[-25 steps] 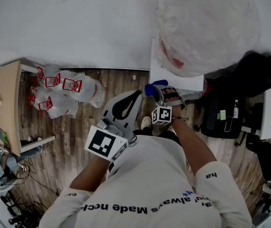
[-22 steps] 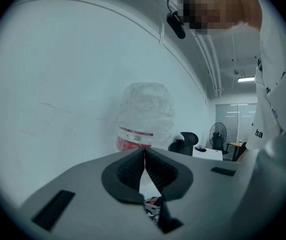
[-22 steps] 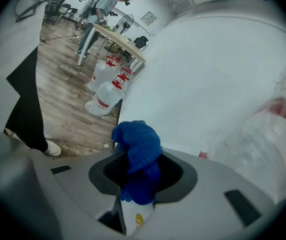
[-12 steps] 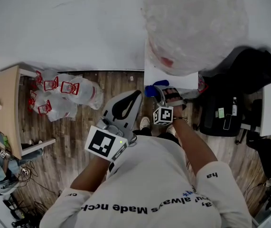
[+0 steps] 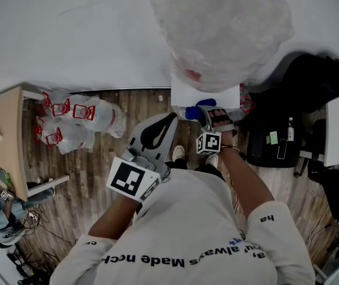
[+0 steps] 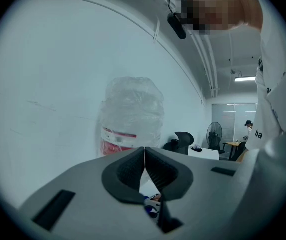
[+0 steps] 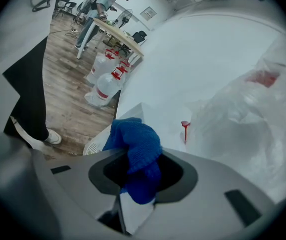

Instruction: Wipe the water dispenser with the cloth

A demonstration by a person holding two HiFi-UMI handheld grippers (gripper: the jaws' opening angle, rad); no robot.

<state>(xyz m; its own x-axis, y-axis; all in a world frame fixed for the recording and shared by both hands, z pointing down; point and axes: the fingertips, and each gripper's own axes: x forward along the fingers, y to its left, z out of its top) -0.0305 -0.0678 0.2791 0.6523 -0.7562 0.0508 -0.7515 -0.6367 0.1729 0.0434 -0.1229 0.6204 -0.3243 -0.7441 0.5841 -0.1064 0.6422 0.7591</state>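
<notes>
The white water dispenser (image 5: 205,92) stands against the wall, topped by a big water bottle (image 5: 222,25) wrapped in clear plastic. My right gripper (image 5: 202,113) is shut on a blue cloth (image 5: 195,110) at the dispenser's front top edge. In the right gripper view the blue cloth (image 7: 137,156) bulges out between the jaws, close to the white dispenser top (image 7: 158,119) and the wrapped bottle (image 7: 248,119). My left gripper (image 5: 157,132) hangs back to the left of the dispenser, shut and empty. Its closed jaws point toward the bottle (image 6: 131,119) in the left gripper view.
Several empty water jugs with red labels (image 5: 77,120) lie on the wooden floor at the left, beside a wooden table (image 5: 6,135). A black chair and bags (image 5: 300,117) stand right of the dispenser. The white wall (image 5: 68,34) runs behind everything.
The view has shifted so the dispenser and bottle sit further left. My right gripper with the blue cloth has risen slightly along the dispenser's front edge. The left gripper has stayed put.
</notes>
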